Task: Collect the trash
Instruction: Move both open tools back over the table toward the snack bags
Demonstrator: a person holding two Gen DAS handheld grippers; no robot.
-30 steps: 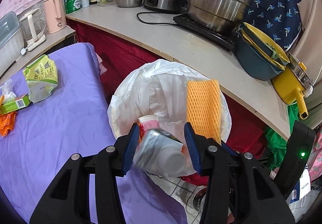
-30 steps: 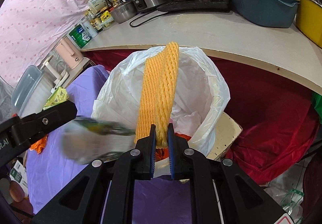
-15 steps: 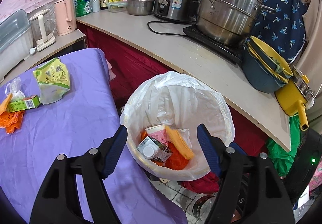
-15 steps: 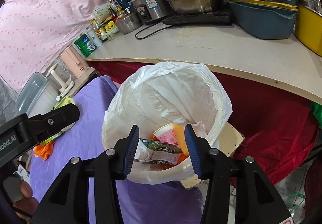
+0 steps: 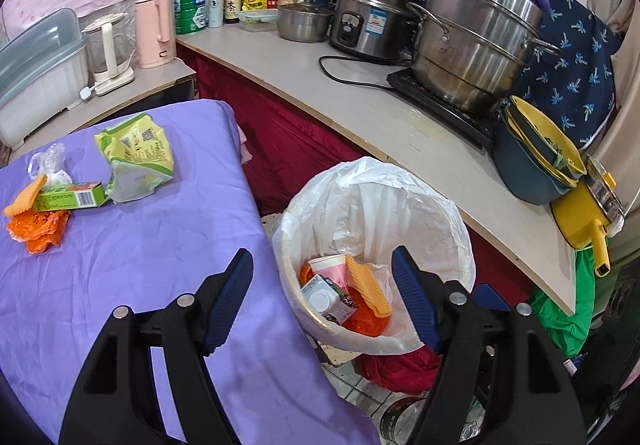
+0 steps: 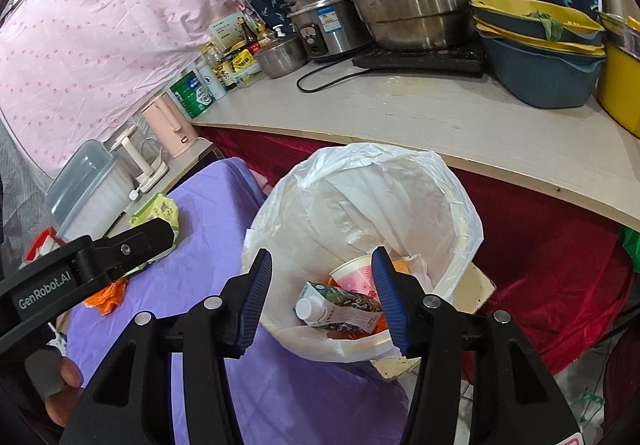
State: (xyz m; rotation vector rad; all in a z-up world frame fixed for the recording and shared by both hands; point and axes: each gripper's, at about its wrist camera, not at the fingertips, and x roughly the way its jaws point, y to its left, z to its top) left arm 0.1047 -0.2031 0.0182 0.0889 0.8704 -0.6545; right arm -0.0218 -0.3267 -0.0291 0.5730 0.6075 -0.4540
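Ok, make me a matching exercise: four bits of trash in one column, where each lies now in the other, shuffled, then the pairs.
Things:
1. small carton
2. green box
3. pink paper cup
4. green and yellow snack bag

Places:
A. on the purple cloth, beyond the green box
B. in the bin, cap end towards the camera
C. on the purple cloth, beside the orange bag
D. in the bin, behind the carton

Pairs: 1-B, 2-C, 3-D, 4-A
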